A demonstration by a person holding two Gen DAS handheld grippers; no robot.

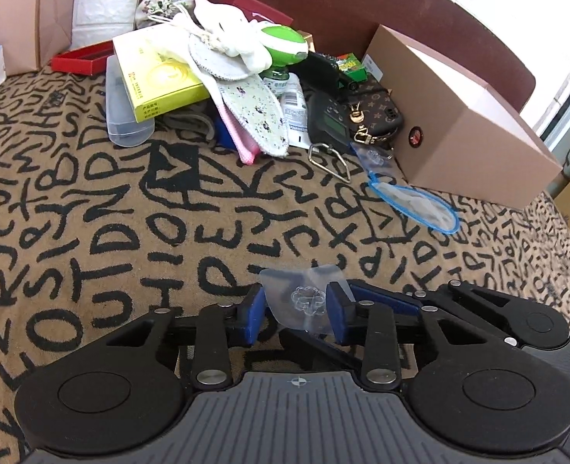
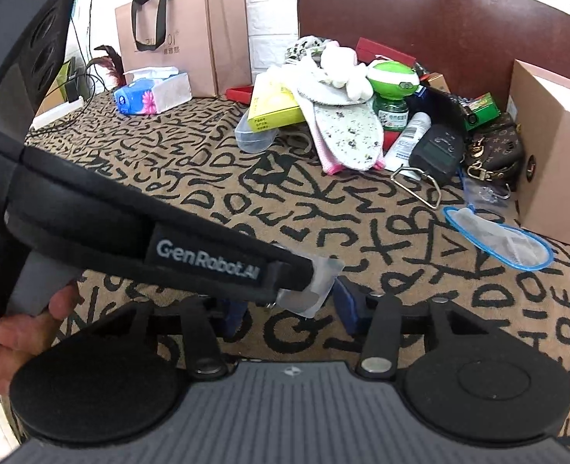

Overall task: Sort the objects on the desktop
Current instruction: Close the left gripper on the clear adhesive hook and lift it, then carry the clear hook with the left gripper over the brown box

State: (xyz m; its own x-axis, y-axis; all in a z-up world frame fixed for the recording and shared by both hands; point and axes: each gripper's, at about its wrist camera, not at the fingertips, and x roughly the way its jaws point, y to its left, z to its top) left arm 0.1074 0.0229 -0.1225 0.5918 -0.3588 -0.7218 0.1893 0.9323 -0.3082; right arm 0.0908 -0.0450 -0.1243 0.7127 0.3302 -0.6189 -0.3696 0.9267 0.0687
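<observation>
Two grippers: both low in frame, over the patterned cloth (image 1: 91, 201).
Left gripper (image 1: 294, 313): blue pads closed on a small clear bag (image 1: 304, 297) (a clear flower-shaped piece shows inside).
Right gripper (image 2: 288, 309): jaws apart, nothing between them; the left gripper's arm crosses in front from the upper left, its tip with the clear bag (image 2: 317, 282) between the right pads.
Blue-edged pouch (image 1: 416, 201): flat on the cloth, right of centre, just beside the cardboard box (image 1: 474, 123).
Pile: upper centre, with a yellow box (image 1: 157, 77), a green bottle (image 1: 285, 44) and insoles (image 1: 254, 112).
Paper bag (image 2: 184, 34): upper left in the right view, behind a tissue pack (image 2: 153, 92).
</observation>
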